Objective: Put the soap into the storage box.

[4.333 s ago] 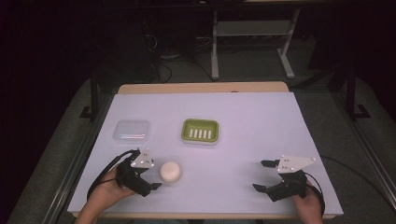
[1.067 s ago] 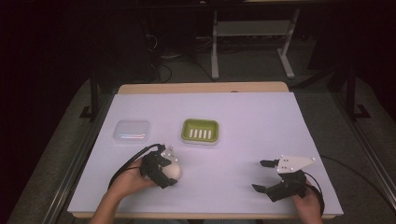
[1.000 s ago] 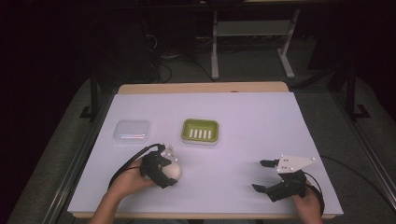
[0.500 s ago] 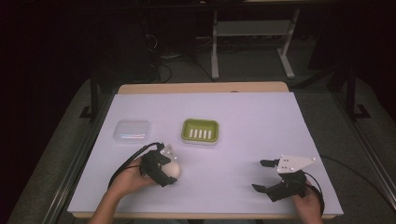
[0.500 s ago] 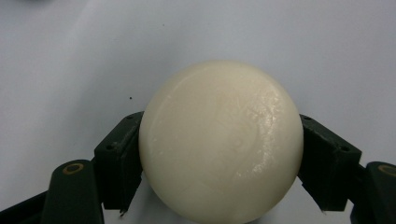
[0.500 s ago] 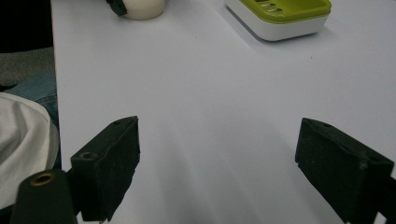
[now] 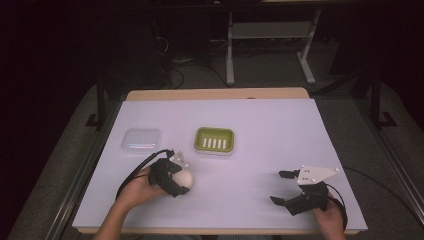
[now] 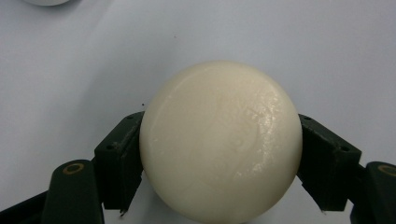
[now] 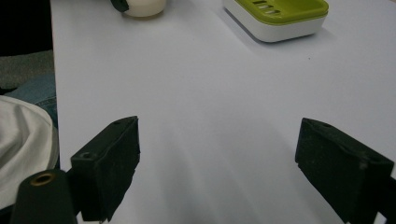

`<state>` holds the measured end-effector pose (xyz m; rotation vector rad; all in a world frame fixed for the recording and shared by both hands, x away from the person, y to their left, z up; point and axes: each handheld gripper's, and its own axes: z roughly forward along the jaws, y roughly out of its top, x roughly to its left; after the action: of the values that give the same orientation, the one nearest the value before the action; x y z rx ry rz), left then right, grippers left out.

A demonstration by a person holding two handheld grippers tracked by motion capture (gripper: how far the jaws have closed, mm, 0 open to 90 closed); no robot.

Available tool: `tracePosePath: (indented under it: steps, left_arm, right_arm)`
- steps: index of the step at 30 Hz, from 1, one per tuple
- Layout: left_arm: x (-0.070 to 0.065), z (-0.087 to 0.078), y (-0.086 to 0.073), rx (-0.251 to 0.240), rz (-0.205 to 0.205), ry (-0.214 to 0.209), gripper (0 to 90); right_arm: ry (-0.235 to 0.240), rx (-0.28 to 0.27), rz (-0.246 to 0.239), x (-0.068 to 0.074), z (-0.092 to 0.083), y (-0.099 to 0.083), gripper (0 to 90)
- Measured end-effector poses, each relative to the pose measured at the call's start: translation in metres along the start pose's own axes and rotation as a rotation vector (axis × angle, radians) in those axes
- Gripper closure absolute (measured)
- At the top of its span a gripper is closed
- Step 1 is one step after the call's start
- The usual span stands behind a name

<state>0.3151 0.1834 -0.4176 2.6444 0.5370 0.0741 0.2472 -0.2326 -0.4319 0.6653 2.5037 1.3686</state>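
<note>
A cream round soap bar (image 7: pixel 183 178) lies on the white table (image 7: pixel 250 130) at the front left. My left gripper (image 7: pixel 176 180) is shut on the soap bar (image 8: pixel 220 142), one black jaw pressed to each side of it. A green soap dish (image 7: pixel 214 140) with a slotted top stands at mid-table, a little beyond the soap. My right gripper (image 7: pixel 283 188) rests open near the front right edge, nothing between its jaws. In the right gripper view the green dish (image 9: pixel 280 16) and the soap bar (image 9: pixel 142 7) sit far ahead.
A clear plastic lid or box (image 7: pixel 141 140) lies left of the green dish. The table's front edge runs close under both hands. A white sleeve and blue fabric (image 9: pixel 23 130) show at the left of the right gripper view.
Since 4.3 s ago my left gripper has moved right to the soap and shut on it. Over the last second nothing has visibly moved. The right gripper has stayed put.
</note>
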Motion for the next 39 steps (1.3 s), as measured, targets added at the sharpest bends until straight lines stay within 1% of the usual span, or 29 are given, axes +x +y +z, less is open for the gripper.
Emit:
tracePosePath:
  steps: [2,3,4,5,11,12,18,19,23,25,27,28,32,36,37,39]
  left_arm:
    - [0.000,0.000,0.001,-0.009,-0.005,0.001,24.9]
    - [0.000,-0.001,0.003,0.001,0.002,0.000,24.9]
    - [-0.001,0.000,0.003,-0.010,-0.008,0.003,24.9]
    - [0.000,-0.001,0.005,-0.002,0.002,0.000,24.9]
    - [0.003,-0.006,0.014,-0.004,0.007,0.004,24.9]
    - [0.004,-0.007,0.015,0.002,0.015,0.005,24.9]
    - [0.007,-0.010,0.020,-0.008,0.010,0.011,24.9]
    - [0.008,-0.011,0.022,-0.002,0.014,0.008,24.9]
    - [0.009,-0.013,0.025,-0.011,0.010,0.010,24.9]
    - [0.009,-0.015,0.027,-0.009,0.018,0.010,25.0]
    - [0.009,-0.015,0.029,-0.014,0.013,0.009,25.0]
    - [0.009,-0.016,0.030,-0.006,0.019,0.009,25.0]
    - [0.010,-0.018,0.034,-0.009,0.024,0.012,25.0]
    - [0.011,-0.019,0.037,-0.010,0.024,0.011,25.0]
    - [0.011,-0.018,0.038,-0.014,0.017,0.011,25.0]
    - [0.014,-0.019,0.039,-0.007,0.020,0.009,25.0]
  right_arm:
    - [0.001,0.000,0.000,0.000,0.000,0.000,13.1]
    - [0.003,-0.001,0.000,-0.001,0.001,0.000,13.0]
    - [0.001,-0.001,-0.001,-0.001,0.001,0.000,13.1]
    - [0.004,0.000,-0.005,-0.002,0.002,0.000,13.1]
    - [0.009,-0.001,0.001,-0.004,0.003,0.000,13.1]
    - [0.011,-0.001,0.004,-0.004,0.003,0.000,13.1]
    - [0.011,-0.003,0.000,-0.004,0.003,0.001,13.1]
    - [0.011,-0.002,0.003,-0.004,0.003,0.001,13.1]
    - [0.007,-0.005,0.006,-0.004,0.002,0.000,13.1]
    - [0.006,-0.010,0.008,-0.004,0.001,0.000,13.1]
    - [0.005,-0.012,0.012,-0.005,0.000,-0.001,13.1]
    - [0.005,-0.012,0.013,-0.005,0.000,-0.001,13.1]
    - [0.006,-0.015,0.011,-0.006,0.001,0.000,13.1]
    - [0.008,-0.015,0.009,-0.005,0.001,0.000,13.1]
    - [0.009,-0.016,0.008,-0.005,0.001,0.000,13.1]
    - [0.010,-0.019,0.009,-0.005,0.001,0.000,13.1]
